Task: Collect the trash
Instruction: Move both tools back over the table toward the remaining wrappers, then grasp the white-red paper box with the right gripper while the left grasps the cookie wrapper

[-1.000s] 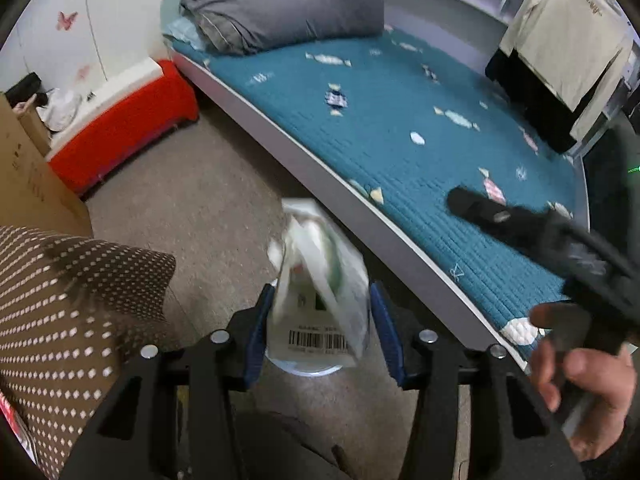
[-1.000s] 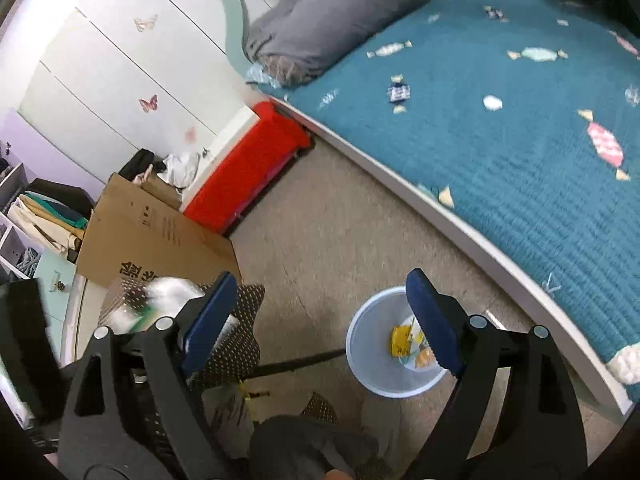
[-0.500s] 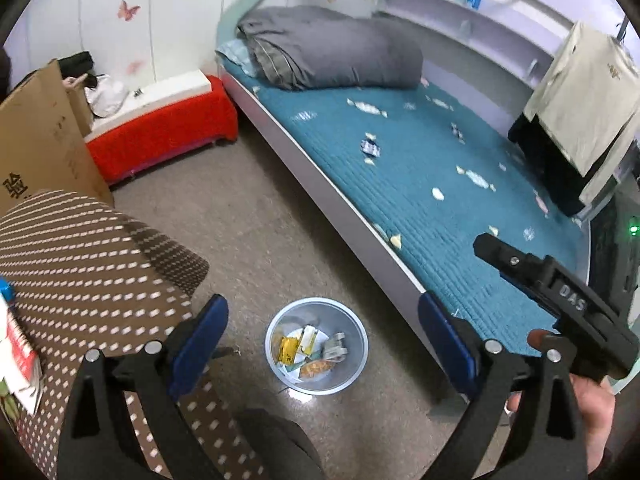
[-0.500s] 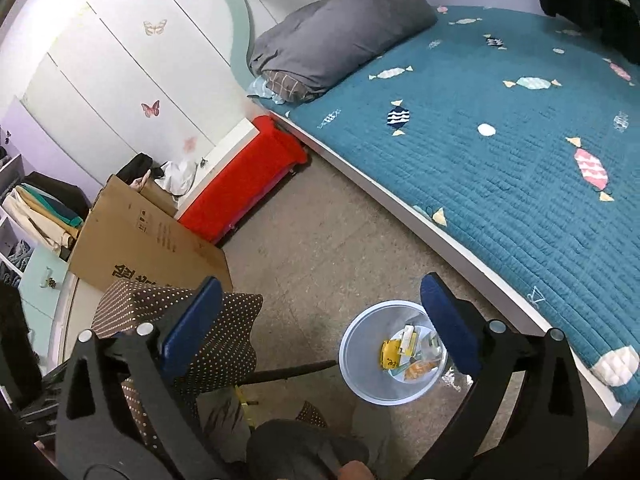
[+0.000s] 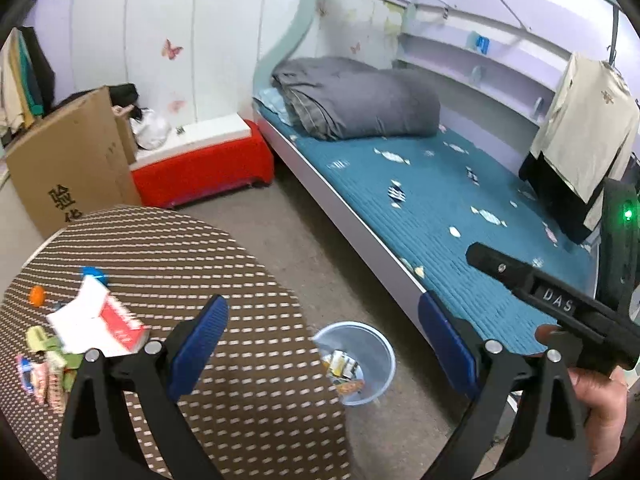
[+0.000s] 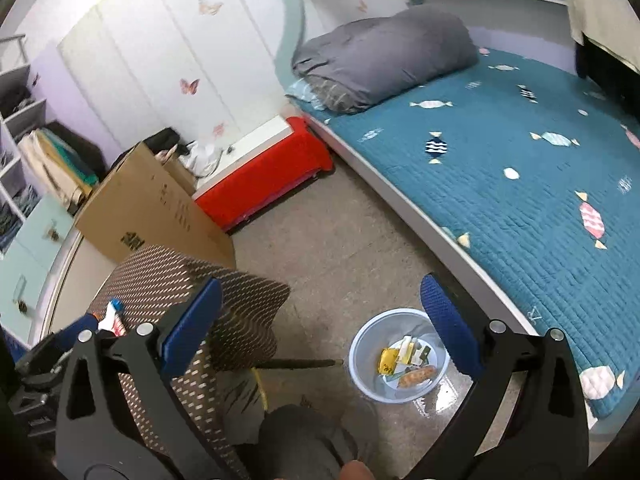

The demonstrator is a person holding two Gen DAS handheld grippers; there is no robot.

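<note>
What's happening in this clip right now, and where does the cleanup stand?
A person is clearing litter with a hand-held tool in each hand. Both the left tool and the right tool are open and empty, the left one's jaws having just been opening. The pale blue plastic bin on the floor holds several wrappers. More litter, including a red and white packet, waits on the brown dotted tablecloth.

We hold our left gripper [image 5: 322, 344] and right gripper [image 6: 322, 328] angled downward, both jaws just opened wide and empty, our right hand [image 5: 596, 400] gripping its handle.
</note>
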